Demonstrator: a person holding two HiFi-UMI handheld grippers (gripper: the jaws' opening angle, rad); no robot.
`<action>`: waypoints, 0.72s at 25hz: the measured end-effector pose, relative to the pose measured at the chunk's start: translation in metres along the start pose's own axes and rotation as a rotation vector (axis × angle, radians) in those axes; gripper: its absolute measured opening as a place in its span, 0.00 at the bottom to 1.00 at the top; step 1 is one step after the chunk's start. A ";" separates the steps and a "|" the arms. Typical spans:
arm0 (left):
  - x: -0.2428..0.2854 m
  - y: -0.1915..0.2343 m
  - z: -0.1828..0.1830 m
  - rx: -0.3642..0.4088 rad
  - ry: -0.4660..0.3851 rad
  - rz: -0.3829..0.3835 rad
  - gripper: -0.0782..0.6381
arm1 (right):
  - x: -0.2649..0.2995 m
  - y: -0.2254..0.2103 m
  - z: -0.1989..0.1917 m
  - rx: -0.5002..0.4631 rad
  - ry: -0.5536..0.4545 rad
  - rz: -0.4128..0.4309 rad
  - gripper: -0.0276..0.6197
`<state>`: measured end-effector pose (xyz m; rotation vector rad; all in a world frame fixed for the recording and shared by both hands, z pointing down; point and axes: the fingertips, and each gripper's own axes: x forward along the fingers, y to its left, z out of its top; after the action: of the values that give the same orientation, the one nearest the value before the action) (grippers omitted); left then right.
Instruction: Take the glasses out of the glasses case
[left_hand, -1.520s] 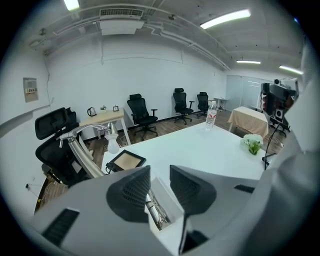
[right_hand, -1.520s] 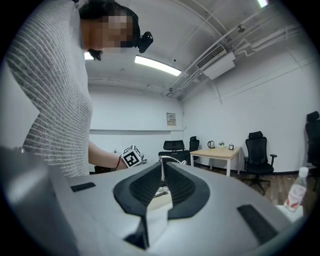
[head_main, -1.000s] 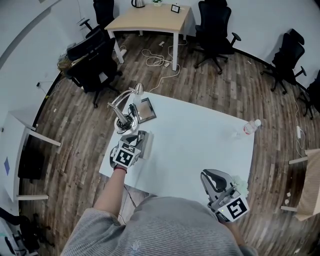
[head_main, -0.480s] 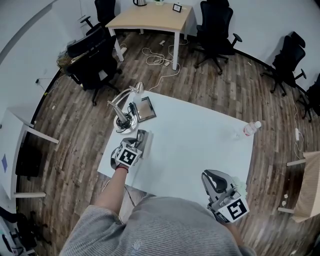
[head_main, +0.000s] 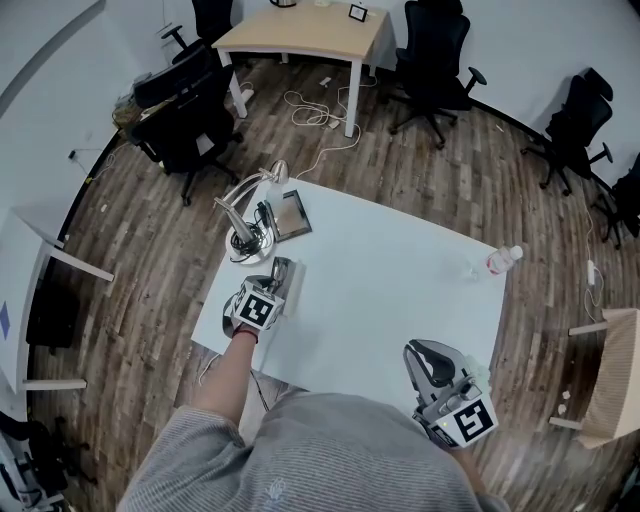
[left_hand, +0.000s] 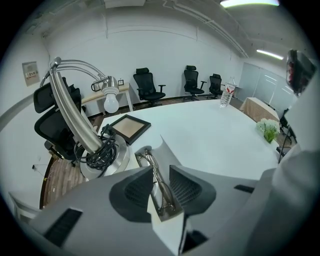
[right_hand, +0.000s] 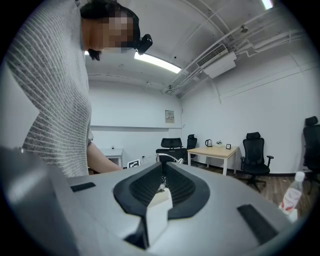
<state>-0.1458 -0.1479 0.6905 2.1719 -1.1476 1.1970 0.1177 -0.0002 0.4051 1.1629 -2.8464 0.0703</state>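
Observation:
Metal-framed glasses (left_hand: 159, 187) lie folded in an open white glasses case (left_hand: 167, 152) near the left edge of the white table (head_main: 390, 290). My left gripper (left_hand: 161, 192) has its jaws on either side of the glasses and pressed in on them. From the head view, the left gripper (head_main: 268, 290) sits over the case (head_main: 283, 272). My right gripper (head_main: 420, 352) hovers at the table's near right edge, far from the case. Its pads meet in the right gripper view, where the right gripper (right_hand: 162, 182) holds nothing.
A silver desk lamp (head_main: 245, 235) with a coiled cable stands just beyond the case, and a picture frame (head_main: 290, 215) lies beside it. At the far right of the table is a water bottle (head_main: 502, 258). A small plant (left_hand: 269, 131) sits near the right gripper. Office chairs ring the table.
The left gripper and case have stayed together, shifting only slightly in the view. The right gripper has barely moved.

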 end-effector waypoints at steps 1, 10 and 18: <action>0.002 0.001 -0.002 -0.006 0.007 0.003 0.26 | 0.001 0.001 -0.001 0.006 0.002 0.003 0.07; 0.015 0.006 -0.016 -0.054 0.070 -0.027 0.26 | 0.009 0.006 -0.004 0.041 0.020 0.018 0.07; 0.021 0.013 -0.022 -0.086 0.151 -0.040 0.26 | 0.018 0.005 -0.006 0.047 0.035 0.008 0.07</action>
<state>-0.1614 -0.1507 0.7200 1.9945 -1.0675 1.2478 0.1021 -0.0086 0.4128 1.1466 -2.8342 0.1569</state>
